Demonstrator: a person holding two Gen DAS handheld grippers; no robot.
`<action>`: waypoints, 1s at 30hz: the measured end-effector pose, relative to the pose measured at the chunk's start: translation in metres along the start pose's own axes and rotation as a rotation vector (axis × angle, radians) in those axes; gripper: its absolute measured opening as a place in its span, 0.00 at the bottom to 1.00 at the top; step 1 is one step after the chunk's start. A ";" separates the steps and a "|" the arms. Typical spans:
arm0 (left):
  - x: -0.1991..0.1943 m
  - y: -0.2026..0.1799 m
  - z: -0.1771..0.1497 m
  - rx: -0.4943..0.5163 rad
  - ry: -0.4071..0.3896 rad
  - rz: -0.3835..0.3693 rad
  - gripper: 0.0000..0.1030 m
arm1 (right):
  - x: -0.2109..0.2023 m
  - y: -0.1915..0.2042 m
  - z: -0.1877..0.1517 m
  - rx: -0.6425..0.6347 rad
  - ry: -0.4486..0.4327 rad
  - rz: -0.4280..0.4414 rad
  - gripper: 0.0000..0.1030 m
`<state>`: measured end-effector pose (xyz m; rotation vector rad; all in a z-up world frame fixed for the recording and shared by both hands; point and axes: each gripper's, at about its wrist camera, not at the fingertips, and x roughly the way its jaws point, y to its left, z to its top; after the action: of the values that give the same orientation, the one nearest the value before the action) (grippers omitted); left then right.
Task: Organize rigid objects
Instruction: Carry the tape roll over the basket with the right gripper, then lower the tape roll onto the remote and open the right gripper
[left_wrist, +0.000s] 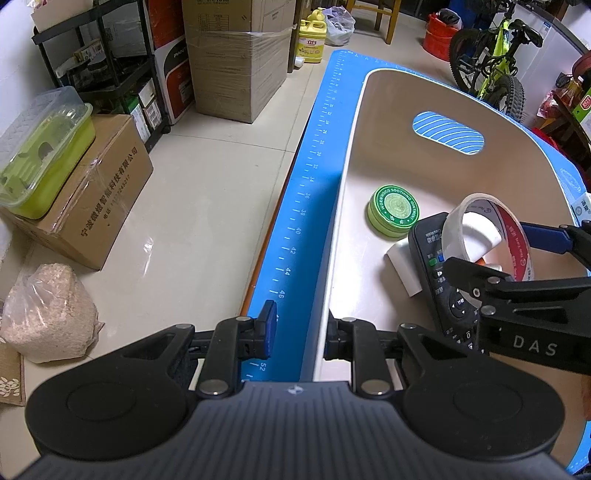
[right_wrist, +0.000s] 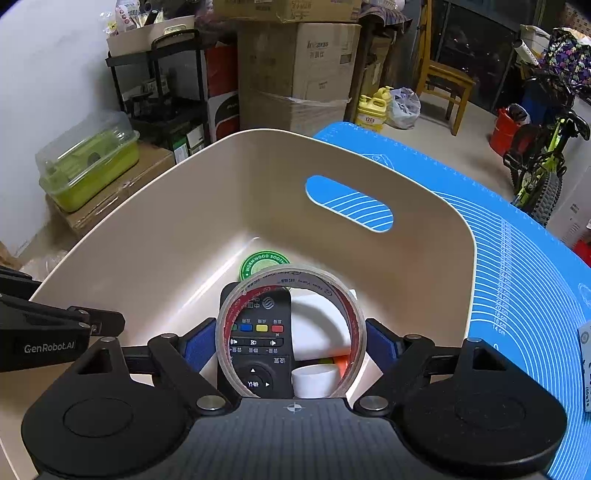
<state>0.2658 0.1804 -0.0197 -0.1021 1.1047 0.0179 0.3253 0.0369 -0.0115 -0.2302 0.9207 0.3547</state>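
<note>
A beige plastic bin (left_wrist: 388, 122) (right_wrist: 177, 229) stands on a blue measuring mat (left_wrist: 314, 184) (right_wrist: 517, 240). In it lie a green ointment tin (left_wrist: 394, 215) (right_wrist: 263, 263), a black remote (left_wrist: 448, 295) (right_wrist: 258, 339) and white pieces (left_wrist: 402, 266) (right_wrist: 317, 380). My right gripper (right_wrist: 291, 345) is shut on a roll of clear tape (right_wrist: 291, 328) (left_wrist: 487, 236) and holds it above the remote, inside the bin. My left gripper (left_wrist: 298, 334) straddles the bin's left wall, one finger outside and one inside, with the jaws parted and not pressing it.
Left of the table on the floor are cardboard boxes (left_wrist: 92, 206), a green lidded container (left_wrist: 40, 155), a bag of shavings (left_wrist: 48, 314) and a black shelf (left_wrist: 110, 66). A yellow jug (left_wrist: 312, 38), a chair and a bicycle (left_wrist: 495, 62) stand farther back.
</note>
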 end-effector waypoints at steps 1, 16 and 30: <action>0.000 0.000 0.000 -0.001 0.000 0.001 0.25 | 0.000 0.001 0.000 -0.003 0.001 -0.002 0.83; -0.001 -0.001 0.000 0.004 0.000 0.009 0.25 | -0.009 0.000 -0.001 0.024 -0.034 0.021 0.88; -0.004 0.000 0.001 0.012 -0.009 0.017 0.25 | -0.040 -0.002 -0.002 0.082 -0.127 0.030 0.89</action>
<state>0.2650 0.1804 -0.0160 -0.0816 1.0961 0.0270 0.3023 0.0267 0.0198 -0.1171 0.8122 0.3547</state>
